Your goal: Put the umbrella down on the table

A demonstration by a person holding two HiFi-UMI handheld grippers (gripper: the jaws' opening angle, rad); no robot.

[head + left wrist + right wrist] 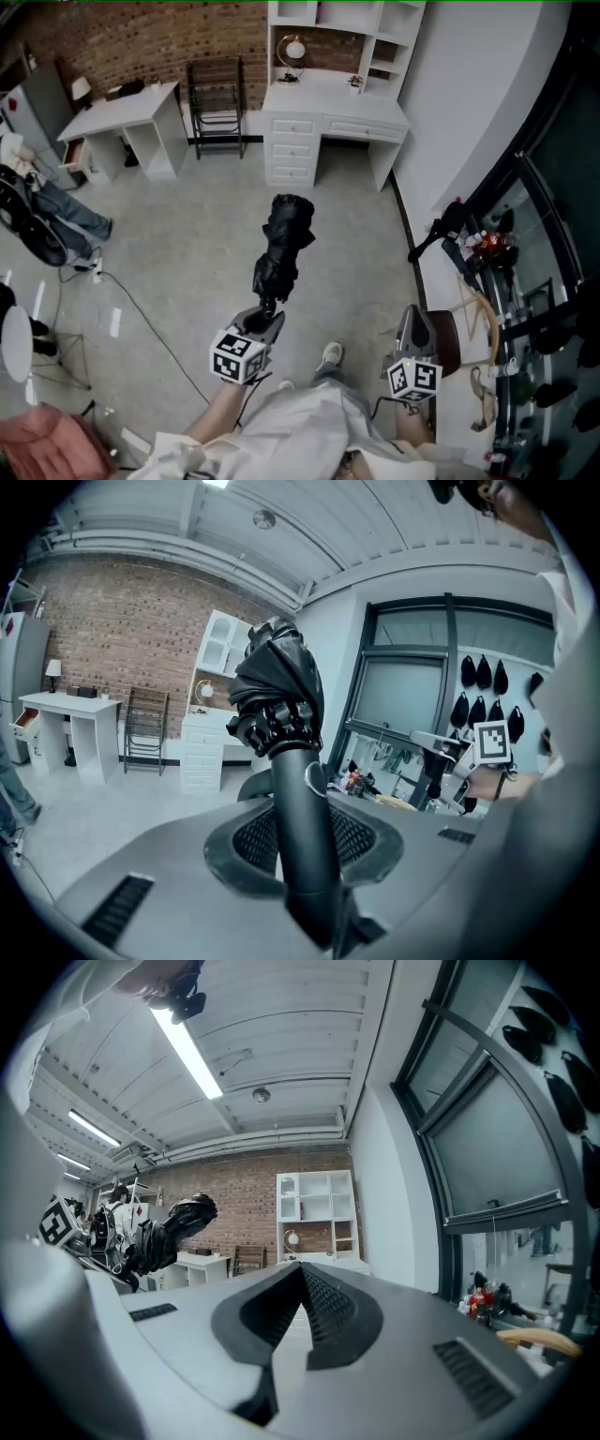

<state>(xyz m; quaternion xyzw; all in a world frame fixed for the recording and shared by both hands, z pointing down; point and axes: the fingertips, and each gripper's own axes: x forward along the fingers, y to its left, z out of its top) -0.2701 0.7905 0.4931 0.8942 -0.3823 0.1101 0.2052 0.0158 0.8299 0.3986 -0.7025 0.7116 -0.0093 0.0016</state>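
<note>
My left gripper (267,314) is shut on the handle of a black folded umbrella (284,244), holding it up over the grey floor with the canopy pointing away from me. In the left gripper view the thick black handle (302,827) stands between the jaws, with the bunched canopy (277,691) above it. Low at the right, beside my leg, my right gripper (412,321) is shut and holds nothing. Its own view shows the jaw tips (302,1279) meeting with nothing between them, and the umbrella (173,1227) off to its left.
A white counter (433,281) with small cluttered items runs along the window at the right. A white desk with a hutch (333,117) stands ahead, a smaller white desk (122,112) at far left, and a black rack (217,105) between them. A cable (141,314) crosses the floor.
</note>
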